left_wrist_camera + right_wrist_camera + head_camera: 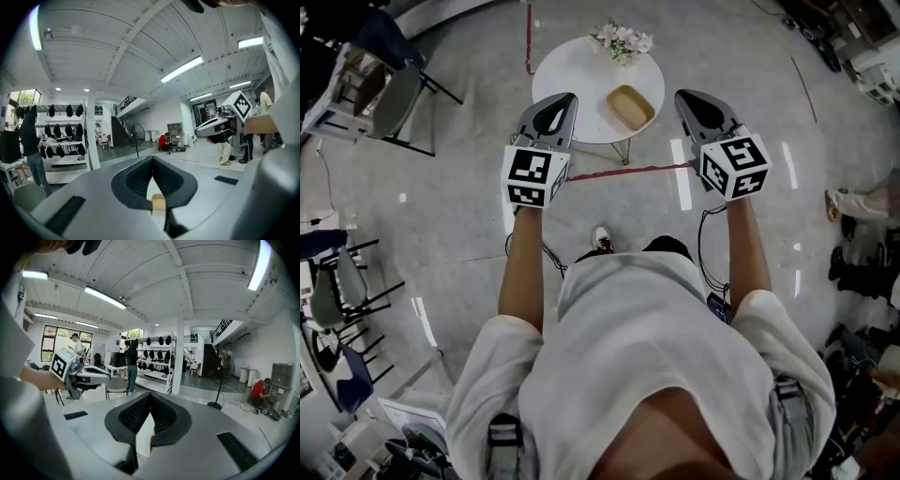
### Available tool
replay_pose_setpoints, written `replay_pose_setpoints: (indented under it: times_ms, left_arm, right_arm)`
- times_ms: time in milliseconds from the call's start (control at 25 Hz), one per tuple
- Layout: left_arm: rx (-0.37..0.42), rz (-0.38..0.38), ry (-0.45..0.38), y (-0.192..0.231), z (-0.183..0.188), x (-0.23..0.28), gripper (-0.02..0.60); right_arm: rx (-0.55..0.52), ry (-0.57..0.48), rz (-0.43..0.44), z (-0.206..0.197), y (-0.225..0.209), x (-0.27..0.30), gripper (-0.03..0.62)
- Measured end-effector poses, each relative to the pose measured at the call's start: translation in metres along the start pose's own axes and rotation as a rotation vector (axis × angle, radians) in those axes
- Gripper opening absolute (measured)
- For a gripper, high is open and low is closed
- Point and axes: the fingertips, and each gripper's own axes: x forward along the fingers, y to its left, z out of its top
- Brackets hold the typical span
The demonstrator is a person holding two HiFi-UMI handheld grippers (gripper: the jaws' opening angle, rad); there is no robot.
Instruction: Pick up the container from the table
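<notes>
Left tongs [152,161]: in my left gripper view the pads meet tip to tip, with nothing between them. Right tongs [150,397]: same reading in my right gripper view, closed and empty.

Cross-check: each gripper view catches the other tongs off to one side, marker cube showing, held level with its partner and well apart from it.

Only the head view shows the work area. Both tongs are held out ahead of me, their tips about at the near edge of a round white bench [572,75]. The container [631,106], a shallow tan tray, lies on the right part of the bench, apart from both tongs and between their tips as seen from above. A bunch of flowers [622,39] sits at the far edge. A red tape line [619,172] crosses the floor under the tongs.

The gripper views look over the bench. They show the room instead: a rack [157,341] of dark hanging items, a standing fan [220,376], and a crouching person in a red top [258,390].
</notes>
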Motion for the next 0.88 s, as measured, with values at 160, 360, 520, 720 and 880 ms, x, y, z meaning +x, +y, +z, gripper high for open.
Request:
replay_pose_setpoints:
  times_ms: [160,360,520,720,880]
  left_arm:
    - [-0.018,-0.007,0.030,0.009,-0.023,0.017,0.014]
    - [-0.081,0.016,0.082,0.016,-0.055,0.041,0.014]
    - [-0.138,0.056,0.134,0.012,-0.083,0.065,0.014]
    - [-0.197,0.134,0.199,0.010,-0.108,0.082,0.014]
    - [-0.220,0.183,0.244,0.014,-0.126,0.095,0.014]
  right_arm:
    - [0.014,0.073,0.040,-0.028,-0.009,0.035,0.017]
    - [0.015,0.177,0.112,-0.069,-0.023,0.078,0.020]
    - [0.014,0.252,0.201,-0.106,-0.034,0.109,0.066]
    - [0.048,0.334,0.312,-0.141,-0.045,0.143,0.098]
    - [0.038,0.422,0.390,-0.177,-0.046,0.174,0.112]
